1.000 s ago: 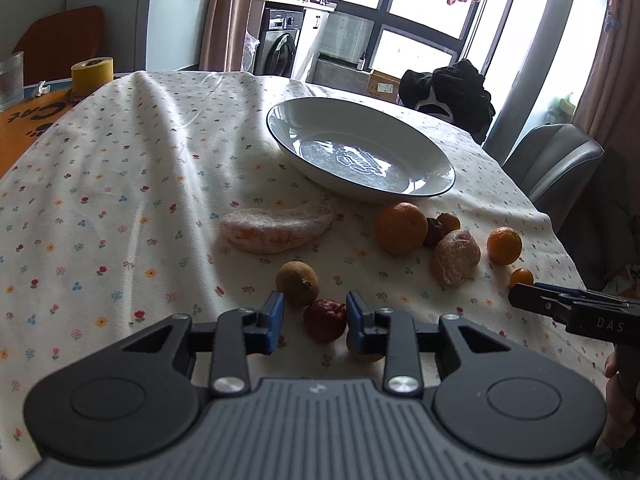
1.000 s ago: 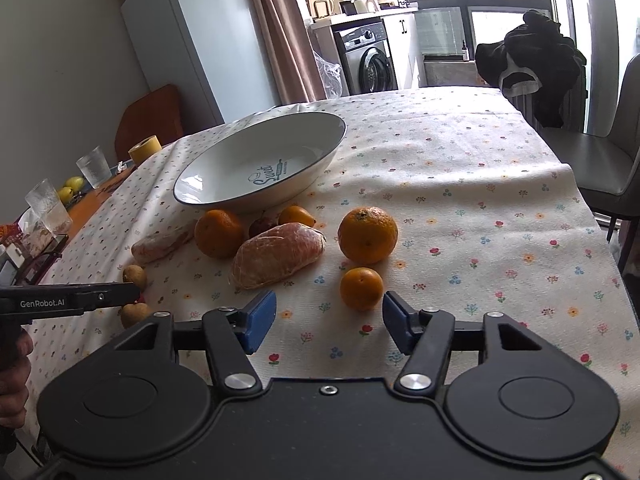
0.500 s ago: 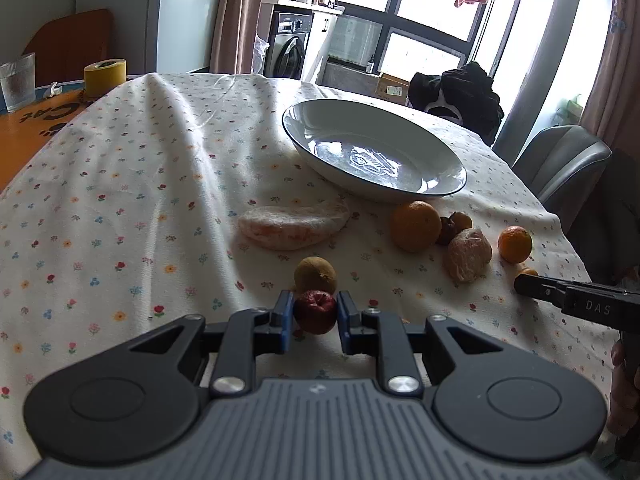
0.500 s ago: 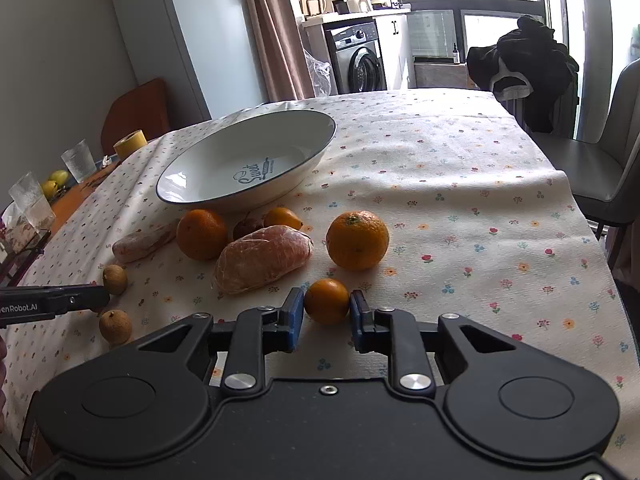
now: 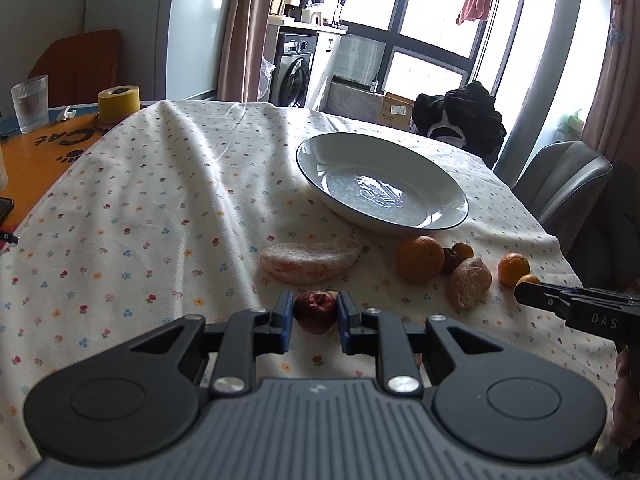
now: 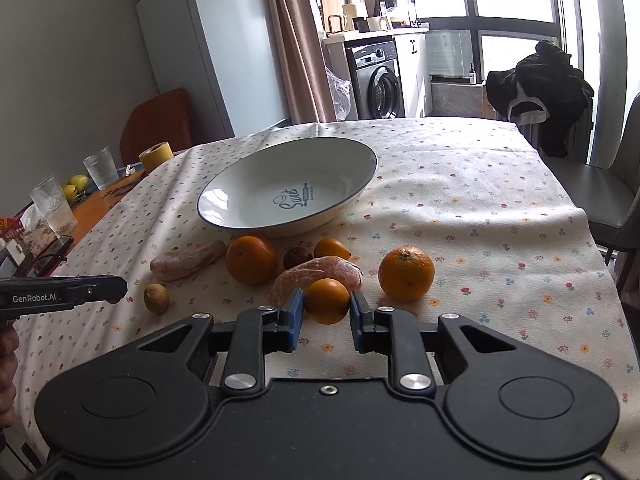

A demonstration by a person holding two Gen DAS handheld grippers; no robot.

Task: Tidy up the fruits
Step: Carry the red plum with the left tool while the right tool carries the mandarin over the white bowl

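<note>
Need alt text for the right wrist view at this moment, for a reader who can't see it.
The right gripper is shut on a small orange, above a floral tablecloth. Beyond it lie a peeled citrus, two larger oranges and other small fruits, in front of an empty white plate. The left gripper reaches in from the left edge.

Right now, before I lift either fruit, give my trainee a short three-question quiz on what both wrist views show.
1. True or false: the left gripper is shut on the small red fruit.
2. What does the right gripper hold? A) the peeled citrus B) the small orange C) the brown round fruit
3. Fill in: the white plate holds ____ fruit.

Key: 1 true; 2 B; 3 no.
</note>
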